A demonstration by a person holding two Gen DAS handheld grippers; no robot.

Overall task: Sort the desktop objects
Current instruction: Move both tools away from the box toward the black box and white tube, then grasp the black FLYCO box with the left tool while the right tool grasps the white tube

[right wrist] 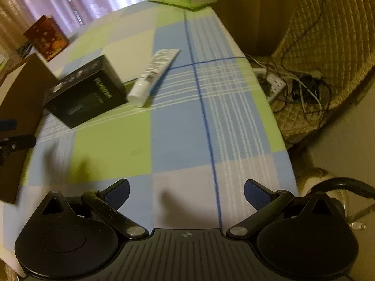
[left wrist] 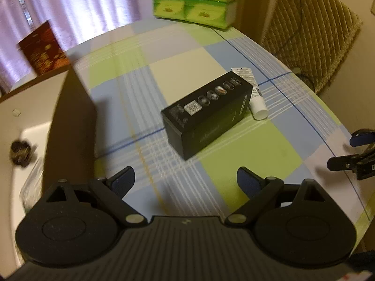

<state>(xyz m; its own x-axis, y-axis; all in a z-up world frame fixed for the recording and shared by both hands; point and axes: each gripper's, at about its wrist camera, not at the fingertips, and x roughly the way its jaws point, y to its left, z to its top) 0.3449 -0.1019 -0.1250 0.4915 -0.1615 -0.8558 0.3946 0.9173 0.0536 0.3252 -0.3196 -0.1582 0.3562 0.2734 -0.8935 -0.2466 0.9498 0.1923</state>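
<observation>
A black rectangular box lies mid-table on the checked cloth, and shows up as the black box at left in the right wrist view. A white tube with a white cap rests against its far right side; the same white tube lies slanted beside the box. My left gripper hovers open just short of the box, nothing between its fingers. My right gripper is open too, over bare cloth near the front edge, well short of the tube. The right gripper pokes in at the right edge of the left wrist view.
A brown cardboard box stands at the left, with a dark object in a white interior. Green tissue packs sit at the far edge, a red-brown box far left. A quilted chair holding cables stands off the table's right edge.
</observation>
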